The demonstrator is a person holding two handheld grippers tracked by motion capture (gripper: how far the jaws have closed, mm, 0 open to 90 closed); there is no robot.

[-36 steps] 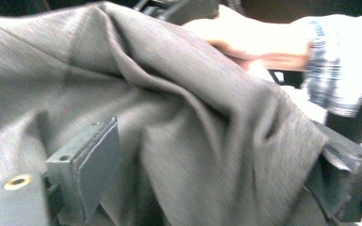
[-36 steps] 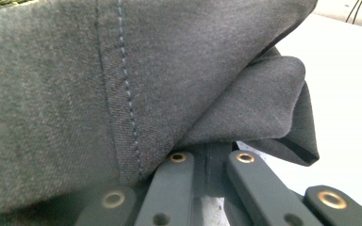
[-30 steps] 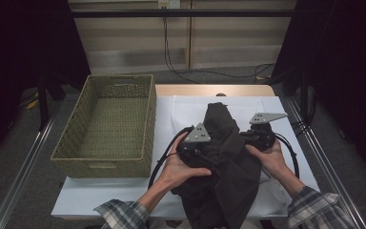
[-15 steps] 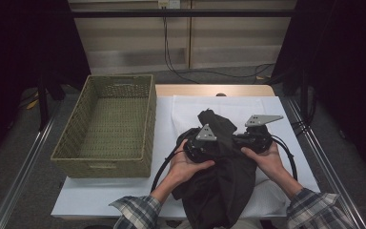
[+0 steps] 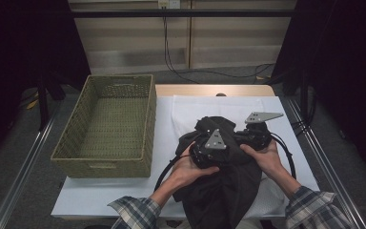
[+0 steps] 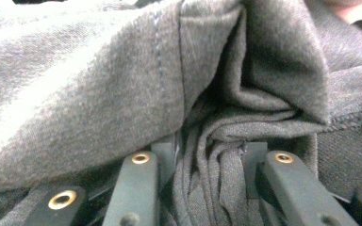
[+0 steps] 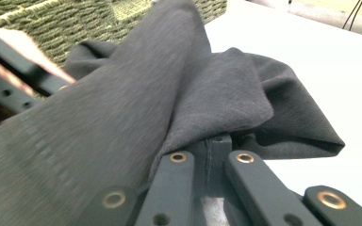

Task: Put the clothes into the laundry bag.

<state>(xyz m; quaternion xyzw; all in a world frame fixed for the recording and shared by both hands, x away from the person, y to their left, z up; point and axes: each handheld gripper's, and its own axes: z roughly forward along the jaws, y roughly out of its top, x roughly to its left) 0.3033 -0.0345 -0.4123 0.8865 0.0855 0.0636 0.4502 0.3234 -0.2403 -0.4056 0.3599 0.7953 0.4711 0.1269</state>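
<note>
Between both claws' jaws, the dark garment (image 5: 221, 191) sits bunched and pinched.

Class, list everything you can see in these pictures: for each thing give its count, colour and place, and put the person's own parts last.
Garment: one, dark grey, bunched on the table's near middle, hanging over the near edge.
Basket: one, green woven, left side of table.
Cloth: one, white, under the garment.
Table: one, white top.
Left claw: one, black, closed on bunched fabric.
Right claw: one, black, shut on a fold.
Sleeves: two, plaid, bottom edge.
</note>
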